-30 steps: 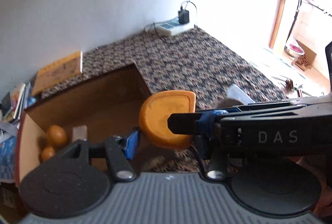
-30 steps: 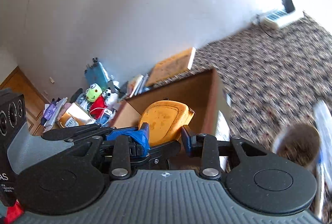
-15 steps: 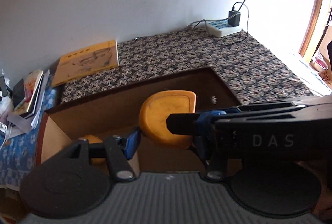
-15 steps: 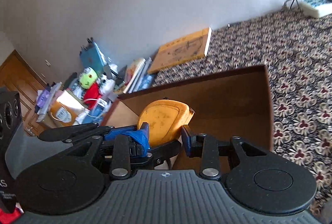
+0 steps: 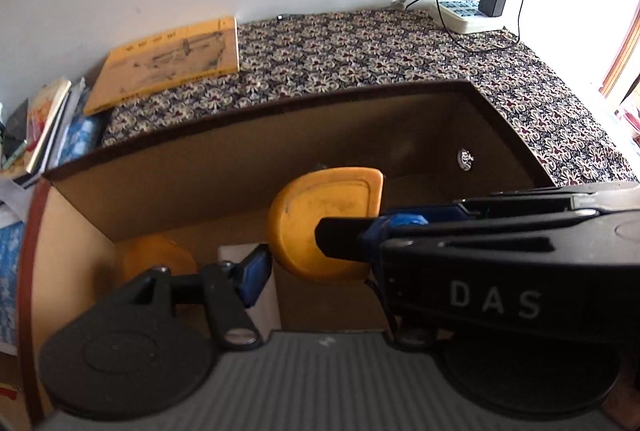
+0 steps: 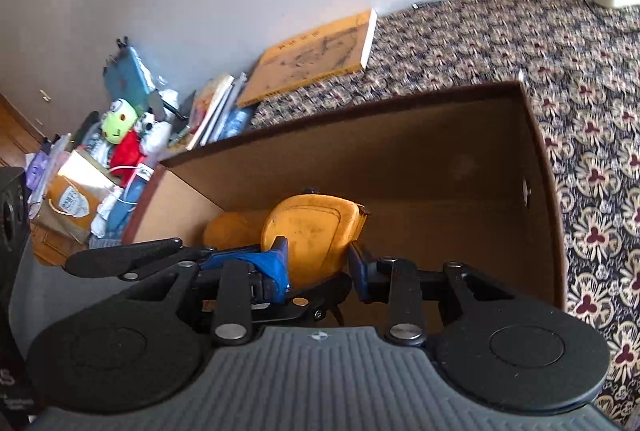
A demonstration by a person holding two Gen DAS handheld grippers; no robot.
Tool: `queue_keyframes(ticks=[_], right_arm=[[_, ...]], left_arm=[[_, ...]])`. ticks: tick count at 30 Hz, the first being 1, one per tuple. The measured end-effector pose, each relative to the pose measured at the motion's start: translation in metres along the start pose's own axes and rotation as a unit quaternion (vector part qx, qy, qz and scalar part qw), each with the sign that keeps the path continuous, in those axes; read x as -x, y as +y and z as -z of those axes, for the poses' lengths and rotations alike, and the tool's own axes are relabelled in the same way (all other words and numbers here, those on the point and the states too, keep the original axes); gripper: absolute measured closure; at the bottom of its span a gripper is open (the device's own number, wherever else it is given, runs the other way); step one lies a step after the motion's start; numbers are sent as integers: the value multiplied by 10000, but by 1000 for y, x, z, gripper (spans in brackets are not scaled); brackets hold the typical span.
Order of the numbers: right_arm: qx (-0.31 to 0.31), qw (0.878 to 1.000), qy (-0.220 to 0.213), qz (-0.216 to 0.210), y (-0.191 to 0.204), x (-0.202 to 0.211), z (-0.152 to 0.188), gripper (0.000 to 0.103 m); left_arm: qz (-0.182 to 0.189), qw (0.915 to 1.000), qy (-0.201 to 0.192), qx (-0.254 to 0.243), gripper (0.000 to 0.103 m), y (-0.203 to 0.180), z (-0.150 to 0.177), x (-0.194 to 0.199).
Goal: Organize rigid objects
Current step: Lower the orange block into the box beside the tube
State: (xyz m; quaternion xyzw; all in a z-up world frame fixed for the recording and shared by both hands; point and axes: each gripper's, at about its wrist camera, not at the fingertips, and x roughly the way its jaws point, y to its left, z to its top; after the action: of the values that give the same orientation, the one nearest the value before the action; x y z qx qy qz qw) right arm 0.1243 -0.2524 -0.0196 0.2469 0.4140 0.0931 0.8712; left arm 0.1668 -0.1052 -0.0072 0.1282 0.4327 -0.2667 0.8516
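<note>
both grippers carrying an orange case down into a cardboard box

the right gripper point(image 6: 318, 265) has its blue pads on the narrow sides of the orange case point(image 6: 310, 231), jaws closing slightly on it; the left gripper point(image 5: 316, 255) stands about half open across the case's point(image 5: 326, 223) width, one blue pad point(image 5: 254, 277) at its left edge, the other side hidden behind the right gripper's body, so contact there cannot be told; a two-sided hold likely keeps the bulky case upright while it is lowered; it hangs inside the cardboard box point(image 5: 248, 151), above an orange round object point(image 5: 158, 257) and a white block point(image 5: 236, 255); compared with a second ago, both views look deeper into the box and the patterned carpet point(image 5: 360, 47) has receded
</note>
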Motion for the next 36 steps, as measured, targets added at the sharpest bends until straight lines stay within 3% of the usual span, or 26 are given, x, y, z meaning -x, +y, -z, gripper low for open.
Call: queue_keyframes(ticks=[13,23,36], right_arm=[[-64,9995,83,300,5,-9,-2,88],[-92,9989,188,414,4,-13,-4,88],[-69,9980,233,590,6,-16,-5,87]], left_arm=[[12,9980,629,-47,49,0,-5,-21],[-131,9980,625,-19,55,1,-5,-23],[-160,9972,731,-10,54,2,-5,-26]])
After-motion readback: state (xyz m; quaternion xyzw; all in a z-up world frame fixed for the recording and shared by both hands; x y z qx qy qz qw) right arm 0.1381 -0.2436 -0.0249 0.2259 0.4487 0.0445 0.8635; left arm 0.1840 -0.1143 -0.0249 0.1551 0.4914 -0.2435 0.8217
